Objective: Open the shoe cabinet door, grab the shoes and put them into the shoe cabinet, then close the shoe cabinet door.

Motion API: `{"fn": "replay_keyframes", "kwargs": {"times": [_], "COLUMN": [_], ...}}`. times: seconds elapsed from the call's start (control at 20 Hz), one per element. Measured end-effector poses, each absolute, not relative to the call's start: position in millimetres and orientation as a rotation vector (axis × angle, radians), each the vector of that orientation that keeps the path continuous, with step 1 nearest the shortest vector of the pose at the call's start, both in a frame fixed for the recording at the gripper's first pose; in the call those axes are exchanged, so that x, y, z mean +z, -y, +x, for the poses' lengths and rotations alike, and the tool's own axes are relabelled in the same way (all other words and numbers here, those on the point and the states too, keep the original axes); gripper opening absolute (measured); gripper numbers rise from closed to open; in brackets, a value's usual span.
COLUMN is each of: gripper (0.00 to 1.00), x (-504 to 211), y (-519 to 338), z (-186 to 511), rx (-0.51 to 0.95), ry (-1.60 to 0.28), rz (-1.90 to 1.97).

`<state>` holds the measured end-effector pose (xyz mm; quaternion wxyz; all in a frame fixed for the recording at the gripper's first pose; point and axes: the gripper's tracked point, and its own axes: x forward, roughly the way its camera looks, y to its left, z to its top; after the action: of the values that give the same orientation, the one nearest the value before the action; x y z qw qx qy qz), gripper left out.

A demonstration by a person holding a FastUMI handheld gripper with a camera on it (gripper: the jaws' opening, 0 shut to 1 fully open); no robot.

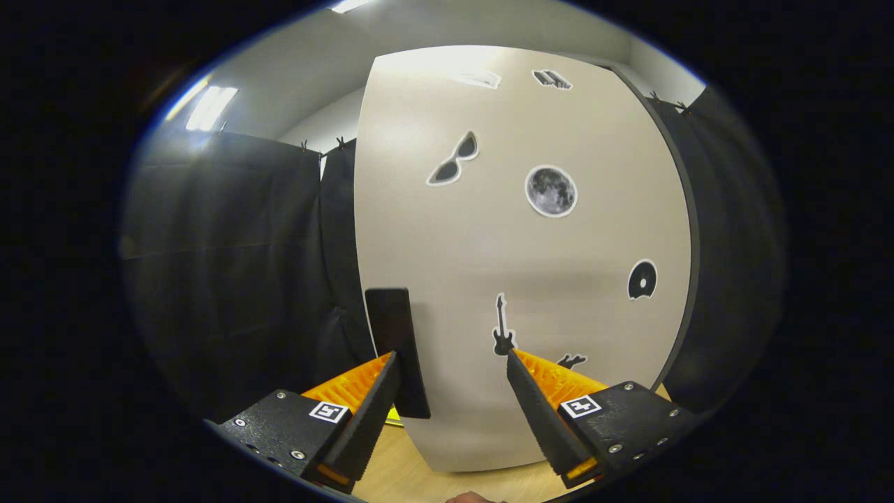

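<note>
The shoe cabinet door (pixel 517 265) is a pale panel with black stickers of sunglasses, a moon, a disc and a guitar, standing just ahead of my fingers. A flat black handle (pixel 397 349) juts from the door near its left edge, right at my left fingertip. My gripper (pixel 452 360) is open, its fingers spread wide with the door face between them; the handle lies close beside the left finger, and whether they touch is unclear. No finger presses on anything.
Black cloth hangs to the left (pixel 230 279) and right (pixel 733 279) of the cabinet. A light wooden floor (pixel 412 475) lies under the fingers. Ceiling lights (pixel 209 108) glow at the upper left.
</note>
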<state>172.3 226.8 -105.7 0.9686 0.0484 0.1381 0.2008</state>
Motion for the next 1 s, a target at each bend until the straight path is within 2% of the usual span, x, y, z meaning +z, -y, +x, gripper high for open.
{"fn": "replay_keyframes", "kwargs": {"times": [0.5,1.0], "gripper": [0.95,0.95], "x": [18,49], "y": [-174,-138], "z": [161,135], "rx": [0.210,0.102], "ry": [-0.076,0.000], "rz": [0.008,-0.001]}}
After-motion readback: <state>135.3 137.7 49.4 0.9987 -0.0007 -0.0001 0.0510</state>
